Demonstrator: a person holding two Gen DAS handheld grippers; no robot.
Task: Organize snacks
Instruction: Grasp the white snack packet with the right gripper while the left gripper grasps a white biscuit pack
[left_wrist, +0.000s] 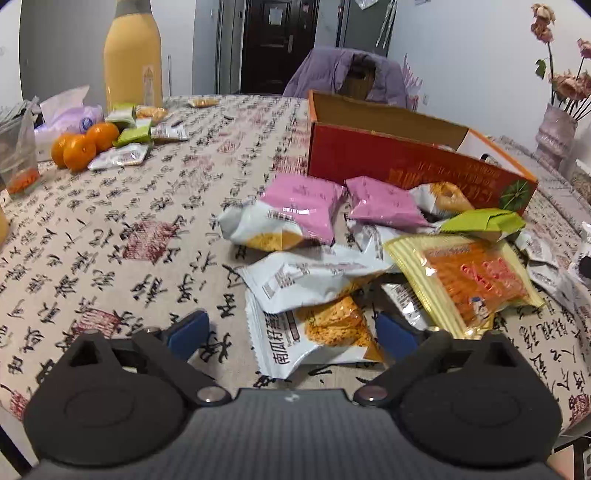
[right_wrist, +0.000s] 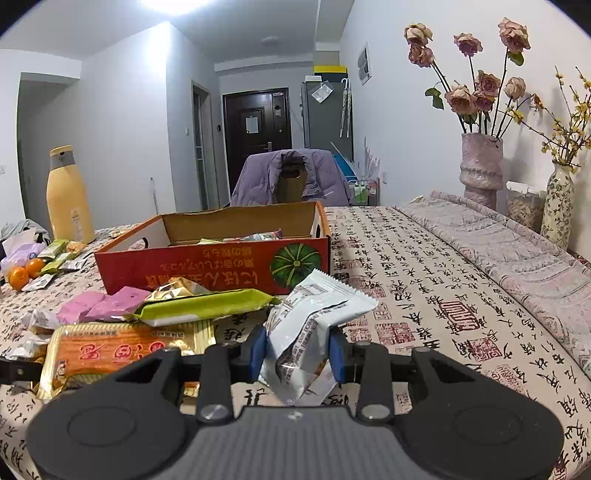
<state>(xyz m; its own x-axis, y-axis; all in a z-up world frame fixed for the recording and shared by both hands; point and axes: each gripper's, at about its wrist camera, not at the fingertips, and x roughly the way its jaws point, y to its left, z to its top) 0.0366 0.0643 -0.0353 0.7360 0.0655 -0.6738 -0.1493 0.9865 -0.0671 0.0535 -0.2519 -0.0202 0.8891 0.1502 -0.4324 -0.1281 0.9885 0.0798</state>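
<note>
The right hand-held gripper (right_wrist: 297, 354) pinches a white packet (right_wrist: 314, 325) by its crumpled middle, above the tabletop (right_wrist: 424, 295) just short of the box (right_wrist: 214, 266). That slick foil could slide free on the way. The left hand-held gripper (left_wrist: 291, 332), spread wide over a pile packet (left_wrist: 317, 336), may catch two overlapping packets.

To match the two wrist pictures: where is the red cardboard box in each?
Left wrist: red cardboard box upper right of centre, behind the snack pile.
Right wrist: box left of centre, mid-height, open top showing.
Shared landmark: yellow bottle, left of the box in both.
</note>
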